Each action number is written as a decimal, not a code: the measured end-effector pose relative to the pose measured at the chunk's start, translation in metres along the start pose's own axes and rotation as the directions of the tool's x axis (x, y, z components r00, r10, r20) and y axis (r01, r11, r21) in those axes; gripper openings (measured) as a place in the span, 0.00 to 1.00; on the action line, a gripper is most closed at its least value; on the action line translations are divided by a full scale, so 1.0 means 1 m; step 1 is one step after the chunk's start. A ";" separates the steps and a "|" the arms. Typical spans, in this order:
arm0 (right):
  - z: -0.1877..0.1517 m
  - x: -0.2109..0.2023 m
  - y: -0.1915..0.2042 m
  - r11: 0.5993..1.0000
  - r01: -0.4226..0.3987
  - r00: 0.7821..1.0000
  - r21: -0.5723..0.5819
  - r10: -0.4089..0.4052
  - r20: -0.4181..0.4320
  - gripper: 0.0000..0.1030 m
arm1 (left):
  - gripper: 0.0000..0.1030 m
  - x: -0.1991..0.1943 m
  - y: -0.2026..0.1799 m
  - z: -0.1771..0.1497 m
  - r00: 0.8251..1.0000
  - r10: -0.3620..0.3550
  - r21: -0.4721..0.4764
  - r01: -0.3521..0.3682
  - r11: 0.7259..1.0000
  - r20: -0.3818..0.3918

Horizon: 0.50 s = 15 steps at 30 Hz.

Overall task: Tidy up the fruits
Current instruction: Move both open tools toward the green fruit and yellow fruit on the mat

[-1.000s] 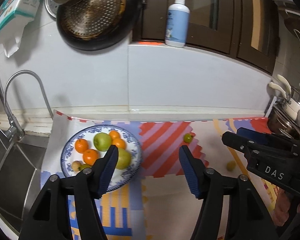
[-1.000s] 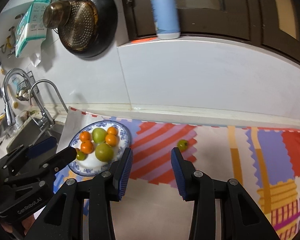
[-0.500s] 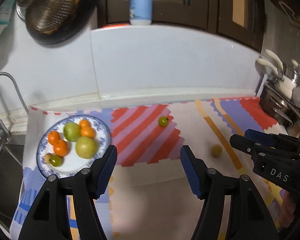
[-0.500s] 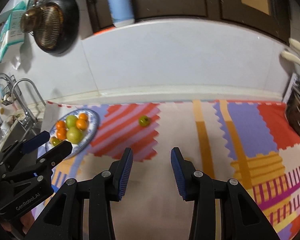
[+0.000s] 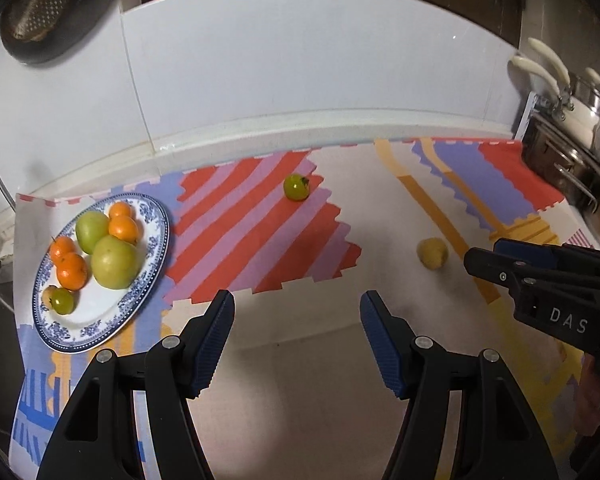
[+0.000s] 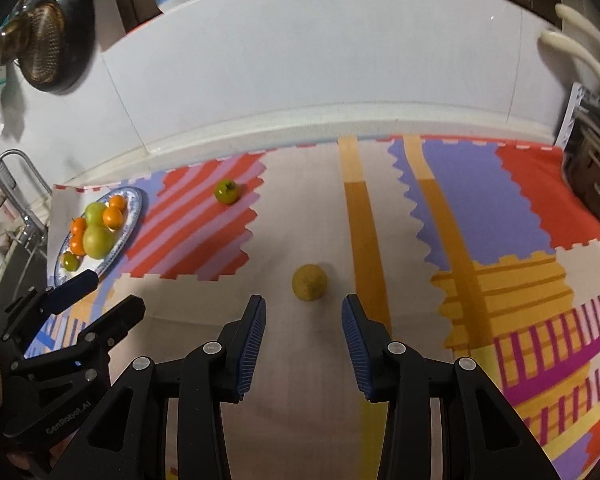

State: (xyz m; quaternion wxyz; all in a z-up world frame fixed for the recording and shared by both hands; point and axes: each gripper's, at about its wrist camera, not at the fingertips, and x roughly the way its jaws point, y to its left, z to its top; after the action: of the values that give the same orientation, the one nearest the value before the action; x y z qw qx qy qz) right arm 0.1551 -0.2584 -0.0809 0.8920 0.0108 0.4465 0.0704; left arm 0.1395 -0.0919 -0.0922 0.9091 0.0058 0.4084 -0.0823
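Both grippers have dropped toward the desk. Right gripper (image 6: 303, 322) partly open, empty, yellow fruit (image 6: 309, 282) just at 12 o'clock. Left gripper (image 5: 297, 310) wider, empty.

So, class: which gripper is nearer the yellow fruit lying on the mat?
Right. The right gripper has the yellow fruit just beyond its open fingertips; the left gripper is farther off, with the fruit off to its right.
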 end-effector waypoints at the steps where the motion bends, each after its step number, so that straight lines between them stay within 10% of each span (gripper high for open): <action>1: 0.000 0.005 0.000 1.000 -0.002 1.000 0.000 0.002 -0.009 0.39 | 0.63 0.004 0.001 0.000 1.000 0.004 0.001 -0.003 1.000 -0.008; 15: 0.009 0.058 0.000 1.000 0.003 0.995 -0.021 -0.005 -0.096 0.39 | 0.63 0.045 0.010 0.006 0.998 0.019 0.000 -0.019 1.000 -0.063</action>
State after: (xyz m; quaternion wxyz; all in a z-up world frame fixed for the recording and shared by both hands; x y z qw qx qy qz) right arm 0.1965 -0.2505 -0.1212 0.8696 -0.0026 0.4882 0.0738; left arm 0.1751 -0.0889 -0.1224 0.8965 0.0121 0.4368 -0.0733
